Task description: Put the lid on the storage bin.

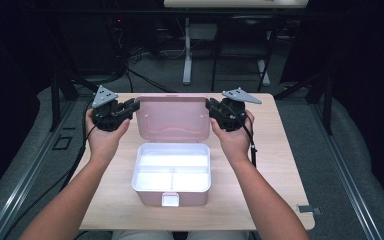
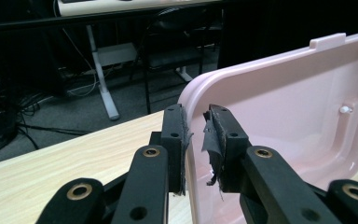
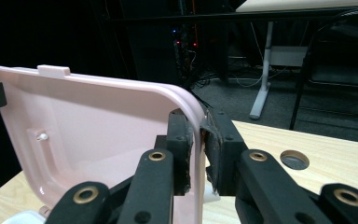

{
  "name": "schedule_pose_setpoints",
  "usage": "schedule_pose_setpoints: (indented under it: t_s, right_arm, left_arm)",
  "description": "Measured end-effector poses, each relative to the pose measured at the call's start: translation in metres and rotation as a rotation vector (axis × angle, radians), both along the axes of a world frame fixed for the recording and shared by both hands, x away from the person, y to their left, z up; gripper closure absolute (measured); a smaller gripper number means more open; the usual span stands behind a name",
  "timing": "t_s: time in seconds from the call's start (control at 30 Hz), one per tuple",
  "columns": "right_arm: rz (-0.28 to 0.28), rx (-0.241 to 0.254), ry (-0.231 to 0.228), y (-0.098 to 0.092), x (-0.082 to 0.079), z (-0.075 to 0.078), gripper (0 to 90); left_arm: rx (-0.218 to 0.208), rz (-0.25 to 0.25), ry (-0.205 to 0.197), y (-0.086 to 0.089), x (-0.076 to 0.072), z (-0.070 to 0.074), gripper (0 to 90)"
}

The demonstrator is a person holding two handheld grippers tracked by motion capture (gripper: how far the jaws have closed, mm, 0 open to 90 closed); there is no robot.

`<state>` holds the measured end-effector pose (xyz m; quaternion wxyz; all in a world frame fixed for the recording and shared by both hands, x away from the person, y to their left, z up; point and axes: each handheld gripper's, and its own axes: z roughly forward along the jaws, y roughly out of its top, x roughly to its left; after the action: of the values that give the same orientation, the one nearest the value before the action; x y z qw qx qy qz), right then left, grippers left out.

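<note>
We hold lid [image 1: 172, 117] upright over box [image 1: 171, 172]: left gripper [image 2: 196, 140] straddles edge, slack; right gripper [image 3: 199, 149] pinches rim. Next, judged: coordinated swing, equal pace.

No words, numbers or signs can be read here. The pink lid [image 1: 172, 118] is plain inside (just smooth plastic), and so is the white box [image 1: 171, 172] in front of it.
</note>
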<state>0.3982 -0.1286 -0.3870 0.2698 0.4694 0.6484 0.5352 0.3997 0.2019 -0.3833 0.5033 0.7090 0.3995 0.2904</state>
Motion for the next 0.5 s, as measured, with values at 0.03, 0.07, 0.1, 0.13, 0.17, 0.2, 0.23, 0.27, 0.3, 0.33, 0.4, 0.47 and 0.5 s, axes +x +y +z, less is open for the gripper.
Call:
schedule_pose_setpoints:
  t_s: [0.03,0.07,0.1,0.13,0.17,0.2,0.23,0.27,0.3,0.33,0.4,0.47,0.5]
  right_arm:
    - [0.004,0.0,-0.004,0.0,-0.002,0.0,79.3]
    - [0.008,0.002,-0.005,-0.001,-0.004,0.0,79.1]
    - [0.012,0.001,-0.007,-0.001,-0.006,0.0,78.9]
    - [0.015,0.0,-0.01,-0.001,-0.007,0.0,78.6]
    - [0.021,-0.002,-0.01,-0.001,-0.009,0.0,78.4]
    - [0.025,-0.002,-0.013,-0.002,-0.011,0.0,78.0]
    - [0.028,-0.001,-0.015,-0.002,-0.013,-0.001,77.8]
    - [0.029,-0.002,-0.015,-0.002,-0.015,-0.001,77.6]
    - [0.033,0.0,-0.014,-0.003,-0.016,-0.001,77.7]
    - [0.036,0.004,-0.013,-0.003,-0.018,-0.002,77.6]
    - [0.043,0.01,-0.009,-0.004,-0.02,-0.003,77.7]
    - [0.049,0.011,-0.01,-0.005,-0.023,-0.003,77.5]
    - [0.051,0.011,-0.012,-0.005,-0.025,-0.003,77.4]
  left_arm:
    - [0.004,-0.001,-0.002,0.0,-0.001,0.0,77.1]
    - [0.005,-0.002,-0.003,0.001,-0.003,0.001,77.2]
    - [0.001,-0.004,0.0,0.001,-0.004,0.002,77.2]
    - [0.0,-0.005,0.001,0.002,-0.006,0.002,77.2]
    - [-0.003,-0.007,0.002,0.002,-0.008,0.003,77.1]
    - [-0.003,-0.008,0.003,0.002,-0.01,0.003,77.1]
    - [0.0,-0.012,0.002,0.002,-0.012,0.004,76.8]
    - [0.004,-0.012,0.0,0.002,-0.014,0.004,76.5]
    - [0.004,-0.015,-0.002,0.002,-0.016,0.004,76.4]
    - [0.005,-0.017,-0.002,0.002,-0.018,0.005,76.2]
    - [0.012,-0.025,-0.004,0.003,-0.021,0.006,75.7]
    - [0.012,-0.028,-0.006,0.003,-0.025,0.006,75.1]
    - [0.019,-0.032,-0.008,0.003,-0.026,0.007,74.9]
